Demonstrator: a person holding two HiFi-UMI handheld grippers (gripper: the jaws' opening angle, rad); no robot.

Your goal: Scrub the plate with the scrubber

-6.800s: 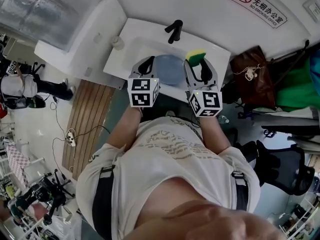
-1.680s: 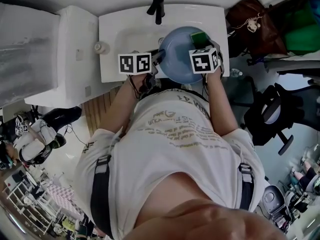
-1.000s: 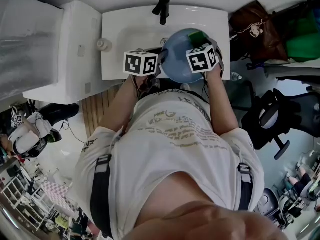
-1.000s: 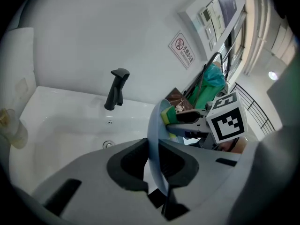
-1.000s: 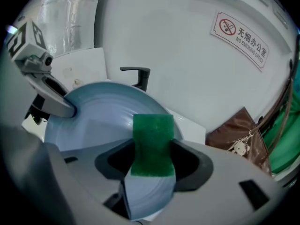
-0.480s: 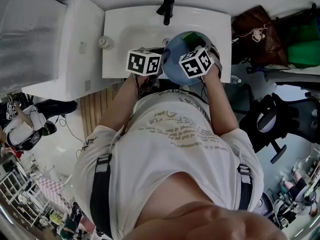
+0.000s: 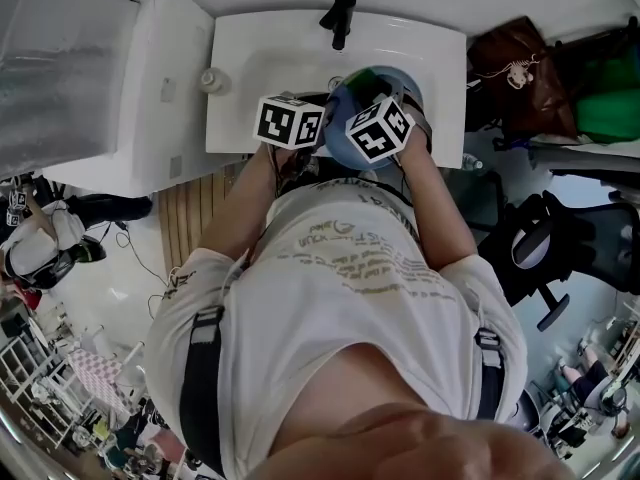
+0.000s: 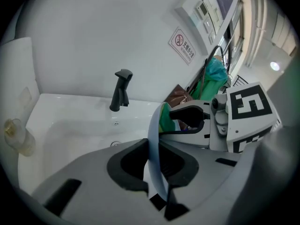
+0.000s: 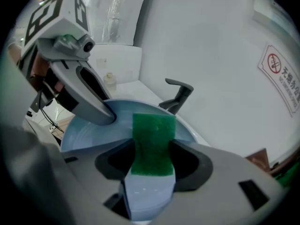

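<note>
**Head view.** My left gripper (image 7: pixel 322 126) and right gripper (image 7: pixel 385 93) meet over the white ceramic sink (image 7: pixel 260 58), on the near side of its black tap (image 7: pixel 340 18). The round light-blue plate (image 7: pixel 345 153) sits between them, above the basin. The green rectangular scrubber (image 7: pixel 372 76) shows at the right gripper's tip, over the far part of the plate. From here I cannot read either pair of jaws.

**Left gripper view.** The jaws stand only slightly apart and pinch the plate by its rim. The plate runs edge-on between the two dark pads and rises beyond the tips. To the right of the tips, on the far side of the plate, the right gripper lies close in. A strip of the scrubber shows just beside the plate's edge. The tap stands ahead and to the left.

**Right gripper view.** The jaws clamp the scrubber by its two long sides, and the pad is squeezed in at the waist. Its green face is towards the camera. The scrubber lies over the plate's face, apparently in contact with it. The left gripper reaches in from the upper left of the tips, with one finger on the plate's rim.
</note>
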